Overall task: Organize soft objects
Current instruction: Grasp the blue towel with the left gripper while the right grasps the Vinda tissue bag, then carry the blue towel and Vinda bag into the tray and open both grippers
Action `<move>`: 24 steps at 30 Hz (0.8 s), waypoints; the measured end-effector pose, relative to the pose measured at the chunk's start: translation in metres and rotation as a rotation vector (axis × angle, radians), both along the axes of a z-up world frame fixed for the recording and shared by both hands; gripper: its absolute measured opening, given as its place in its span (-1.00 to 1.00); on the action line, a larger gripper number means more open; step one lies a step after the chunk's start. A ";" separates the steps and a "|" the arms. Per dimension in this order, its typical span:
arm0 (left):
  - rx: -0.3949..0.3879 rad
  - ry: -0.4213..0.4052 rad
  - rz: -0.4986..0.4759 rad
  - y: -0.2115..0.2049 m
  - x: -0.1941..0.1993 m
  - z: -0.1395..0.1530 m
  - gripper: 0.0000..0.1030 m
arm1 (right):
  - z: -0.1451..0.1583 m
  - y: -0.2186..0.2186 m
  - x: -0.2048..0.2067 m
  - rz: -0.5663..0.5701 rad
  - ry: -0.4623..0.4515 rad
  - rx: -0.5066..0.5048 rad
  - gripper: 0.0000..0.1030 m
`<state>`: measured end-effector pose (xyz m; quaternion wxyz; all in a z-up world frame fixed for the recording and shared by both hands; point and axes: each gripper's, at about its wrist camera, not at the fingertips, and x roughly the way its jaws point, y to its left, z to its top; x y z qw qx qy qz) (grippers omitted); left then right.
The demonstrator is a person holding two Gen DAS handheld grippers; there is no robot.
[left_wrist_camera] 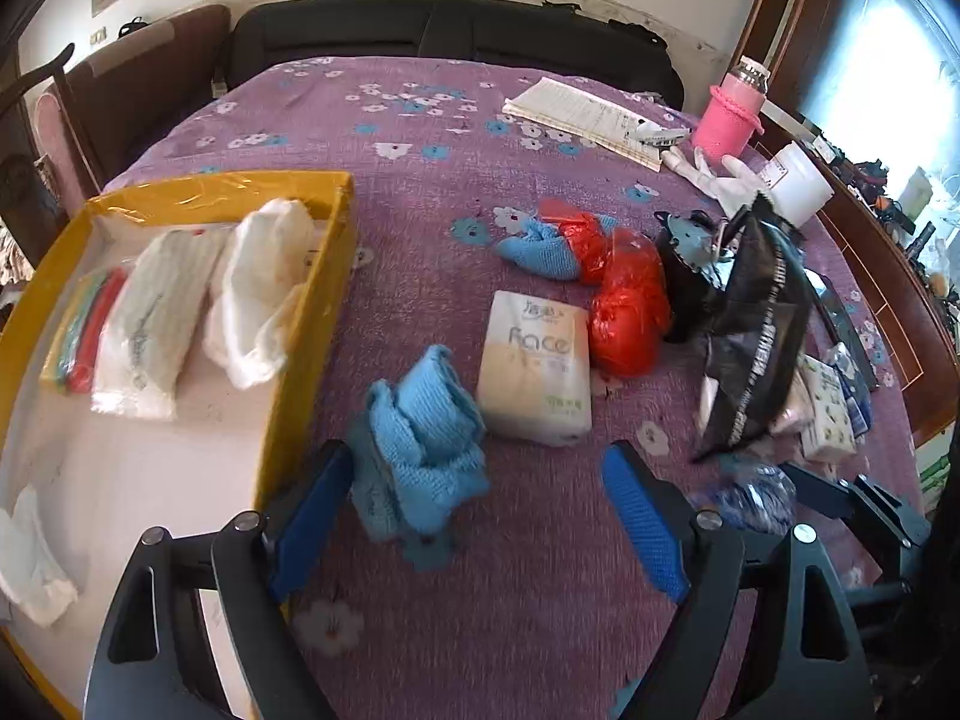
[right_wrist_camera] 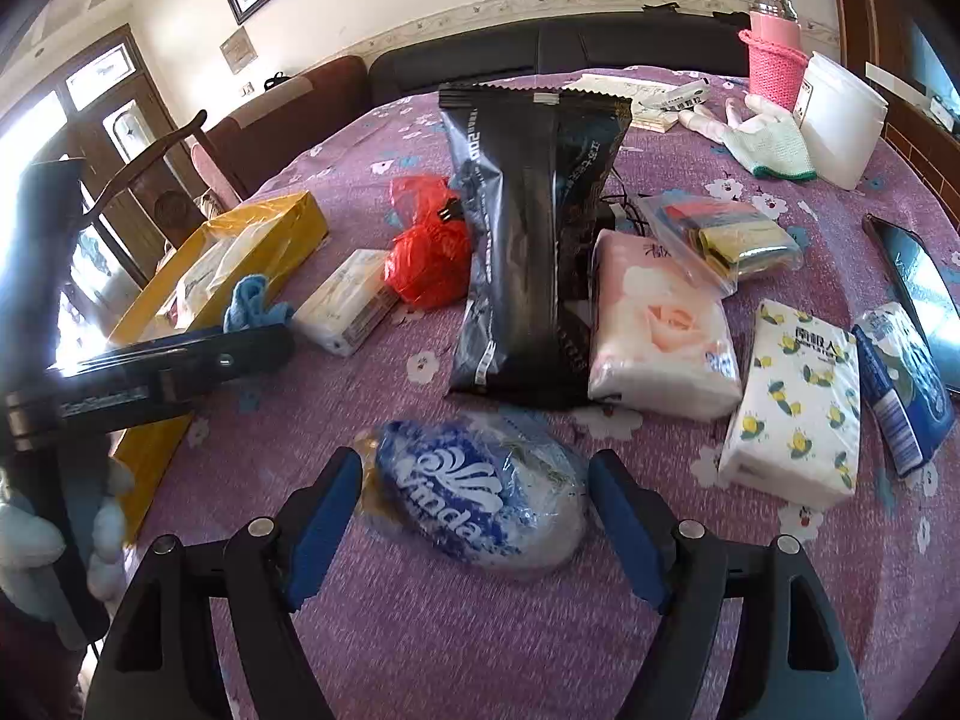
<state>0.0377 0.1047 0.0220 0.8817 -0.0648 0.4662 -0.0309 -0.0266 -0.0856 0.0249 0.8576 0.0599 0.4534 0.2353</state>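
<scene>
In the left wrist view my left gripper point(left_wrist_camera: 480, 516) stands open low over the purple flowered cloth point(left_wrist_camera: 420, 138). A crumpled light-blue knitted cloth point(left_wrist_camera: 420, 438) lies between its blue pads, close to the left pad point(left_wrist_camera: 312, 516). A yellow box point(left_wrist_camera: 300, 324) at the left holds white soft packs point(left_wrist_camera: 156, 312). In the right wrist view my right gripper point(right_wrist_camera: 477, 516) is open around a blue-and-white wrapped tissue roll point(right_wrist_camera: 480, 498). Its pads stand close on both sides of the roll without squeezing it.
Spread over the cloth: a cream tissue pack point(left_wrist_camera: 534, 372), red plastic bag point(left_wrist_camera: 624, 306), second blue knit point(left_wrist_camera: 540, 246), black foil bag point(right_wrist_camera: 534, 240), pink tissue pack point(right_wrist_camera: 660, 324), lemon-print pack point(right_wrist_camera: 792, 402), blue pack point(right_wrist_camera: 906, 384), phone point(right_wrist_camera: 924, 288). Pink-sleeved bottle point(right_wrist_camera: 774, 66) stands far right.
</scene>
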 end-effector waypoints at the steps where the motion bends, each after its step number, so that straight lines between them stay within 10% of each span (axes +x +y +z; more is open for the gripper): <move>1: 0.018 -0.003 0.001 -0.002 0.003 0.000 0.64 | -0.001 0.002 0.001 -0.001 0.003 0.001 0.59; 5: 0.088 -0.011 -0.002 -0.009 0.014 -0.005 0.64 | -0.001 0.004 0.001 -0.006 -0.006 0.002 0.61; 9: 0.144 -0.044 -0.031 -0.013 0.009 -0.003 -0.30 | 0.000 0.004 0.000 -0.024 -0.016 -0.004 0.40; 24: -0.098 -0.187 -0.033 0.044 -0.070 0.065 -0.32 | 0.008 -0.002 -0.012 -0.049 -0.064 0.005 0.36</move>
